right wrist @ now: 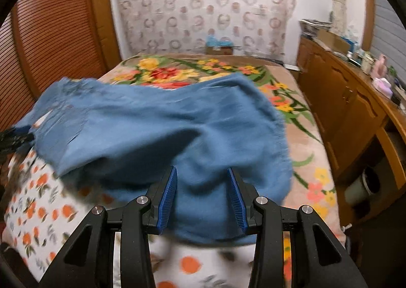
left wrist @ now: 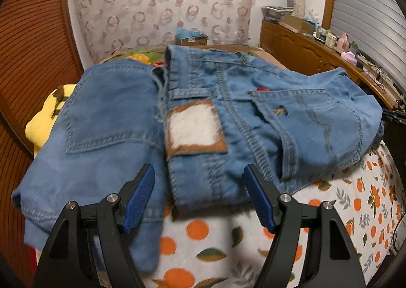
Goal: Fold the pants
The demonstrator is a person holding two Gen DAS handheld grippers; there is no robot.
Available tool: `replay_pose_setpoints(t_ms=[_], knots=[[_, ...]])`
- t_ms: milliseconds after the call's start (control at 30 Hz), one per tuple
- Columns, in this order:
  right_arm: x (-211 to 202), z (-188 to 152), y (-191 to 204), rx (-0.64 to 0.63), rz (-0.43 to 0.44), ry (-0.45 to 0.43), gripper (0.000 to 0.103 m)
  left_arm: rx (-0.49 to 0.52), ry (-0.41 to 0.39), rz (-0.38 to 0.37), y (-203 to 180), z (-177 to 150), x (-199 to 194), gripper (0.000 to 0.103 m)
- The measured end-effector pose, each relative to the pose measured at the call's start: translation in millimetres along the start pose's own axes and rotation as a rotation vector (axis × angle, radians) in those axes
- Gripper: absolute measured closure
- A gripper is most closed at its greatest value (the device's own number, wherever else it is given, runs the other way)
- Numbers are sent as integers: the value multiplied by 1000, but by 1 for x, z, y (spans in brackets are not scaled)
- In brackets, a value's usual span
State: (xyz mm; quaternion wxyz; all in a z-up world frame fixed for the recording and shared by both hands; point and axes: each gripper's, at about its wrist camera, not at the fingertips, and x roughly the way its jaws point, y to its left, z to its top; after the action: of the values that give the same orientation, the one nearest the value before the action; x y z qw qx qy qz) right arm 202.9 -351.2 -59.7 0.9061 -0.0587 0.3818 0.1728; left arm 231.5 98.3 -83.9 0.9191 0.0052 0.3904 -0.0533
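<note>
At the far left of the left wrist view stands a brown wooden louvred door (left wrist: 30, 41), and near it a yellow plush toy (left wrist: 48, 120) lies on the bed, partly under the denim. The light blue denim pants (left wrist: 203, 120) lie on the bed over a white blanket printed with oranges and green leaves (left wrist: 355, 199). The seat side faces up: a back pocket is at the left, a brown leather patch with a white middle (left wrist: 195, 128) sits at the waistband near the centre, and a second back pocket with a small tear is at the right. The left gripper (left wrist: 199, 173) hovers over the near edge of the pants; its blue ribbed fingers (left wrist: 140, 196) stand wide apart and hold nothing.

In the right wrist view the blue cloth of the pants (right wrist: 157, 130) is blurred and spreads from left to right over the orange-print blanket and over a beige blanket with red and yellow flowers (right wrist: 304, 140). The right gripper (right wrist: 201, 178) is at the near edge of this cloth. Its fingers (right wrist: 168, 196) stand at a middle width with denim between them, but I cannot tell if the pads press on it. At the far right a long brown wooden cabinet (right wrist: 337, 100) runs along the wall, and small bottles and boxes stand on it.
</note>
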Motion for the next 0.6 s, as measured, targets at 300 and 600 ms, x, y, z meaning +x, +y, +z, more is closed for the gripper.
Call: replay_pose_setpoints(t_ms=[300,600], knots=[[7,-2,9,-95,61,45,60,15,-1,-39,-7,-1,7,44],[18,-14,20,-206,80,94,60,23,3,-8,-8,5,22,63]])
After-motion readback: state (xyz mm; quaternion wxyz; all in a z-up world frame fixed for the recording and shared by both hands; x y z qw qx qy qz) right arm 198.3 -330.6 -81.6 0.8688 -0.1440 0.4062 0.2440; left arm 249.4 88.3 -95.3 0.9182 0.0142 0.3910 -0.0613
